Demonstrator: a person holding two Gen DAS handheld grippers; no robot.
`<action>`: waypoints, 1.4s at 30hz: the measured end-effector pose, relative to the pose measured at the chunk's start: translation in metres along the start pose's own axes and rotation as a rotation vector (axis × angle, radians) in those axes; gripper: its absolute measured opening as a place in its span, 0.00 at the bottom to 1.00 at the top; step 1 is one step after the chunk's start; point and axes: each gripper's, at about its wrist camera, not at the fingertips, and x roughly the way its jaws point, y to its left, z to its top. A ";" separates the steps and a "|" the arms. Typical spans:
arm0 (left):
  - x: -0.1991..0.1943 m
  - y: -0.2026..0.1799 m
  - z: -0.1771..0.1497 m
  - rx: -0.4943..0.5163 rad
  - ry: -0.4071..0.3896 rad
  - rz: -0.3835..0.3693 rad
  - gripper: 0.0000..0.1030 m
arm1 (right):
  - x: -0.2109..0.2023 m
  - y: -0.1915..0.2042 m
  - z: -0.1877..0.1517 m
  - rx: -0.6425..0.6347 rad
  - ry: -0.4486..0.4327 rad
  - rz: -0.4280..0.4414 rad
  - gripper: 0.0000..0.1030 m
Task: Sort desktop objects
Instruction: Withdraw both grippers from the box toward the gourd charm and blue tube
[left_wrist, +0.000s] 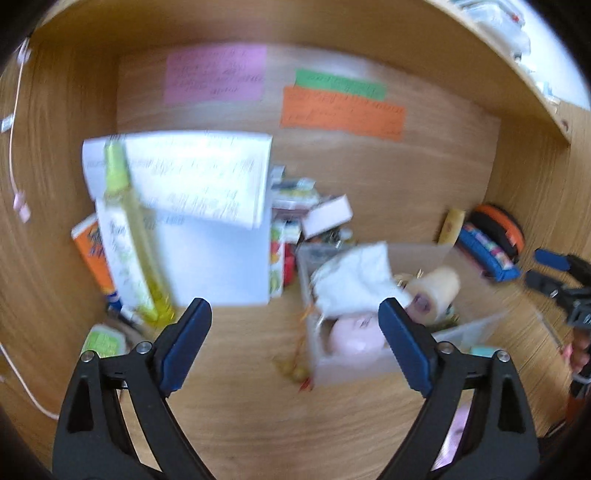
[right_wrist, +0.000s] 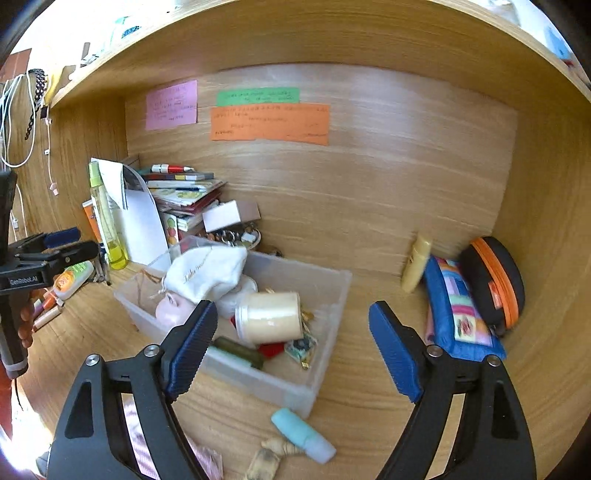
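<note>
A clear plastic bin (right_wrist: 325, 291) stands on the wooden desk and holds a white cloth pouch (right_wrist: 207, 273), a cream jar (right_wrist: 269, 315), a pink round thing (right_wrist: 170, 312) and small items. It also shows in the left wrist view (left_wrist: 351, 365). My left gripper (left_wrist: 295, 314) is open and empty, above bare desk left of the bin; it shows at the left edge of the right wrist view (right_wrist: 66, 243). My right gripper (right_wrist: 291, 321) is open and empty, above the bin's near right corner; it shows in the left wrist view (left_wrist: 543, 267).
A yellow spray bottle (right_wrist: 105, 218), white papers (right_wrist: 138, 218) and stacked books (right_wrist: 184, 192) stand at the back left. A blue pouch (right_wrist: 458, 310), a black-orange case (right_wrist: 495, 280) and a cream tube (right_wrist: 417, 266) lie at right. A teal tube (right_wrist: 303, 435) lies before the bin.
</note>
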 end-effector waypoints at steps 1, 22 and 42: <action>0.003 0.003 -0.006 -0.001 0.019 0.009 0.90 | -0.002 -0.002 -0.004 0.007 0.008 -0.004 0.80; 0.079 0.023 -0.057 0.016 0.308 -0.004 0.90 | 0.023 -0.038 -0.090 0.124 0.262 -0.047 0.80; 0.092 0.005 -0.057 0.130 0.373 -0.051 0.71 | 0.064 -0.030 -0.091 0.098 0.361 0.108 0.52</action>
